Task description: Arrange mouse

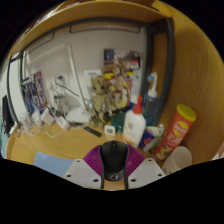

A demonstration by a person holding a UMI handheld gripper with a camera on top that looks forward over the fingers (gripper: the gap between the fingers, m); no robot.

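- The tongs (114, 176) are closed on a black mouse (114, 156), with both purple pads (97, 160) pressed against its sides.
- The mouse sits between the fingers, held above the wooden table (70, 143).
- Just beyond the fingers stands a white glue bottle (134, 124) with a red cap.
- Further to the side stands a red and yellow can (180, 128), with a clear plastic cup (176, 160) near it.
- A blue cloth (55, 161) lies on the table beside the tongs.
- White cables (45, 115) hang by the wall at the back.
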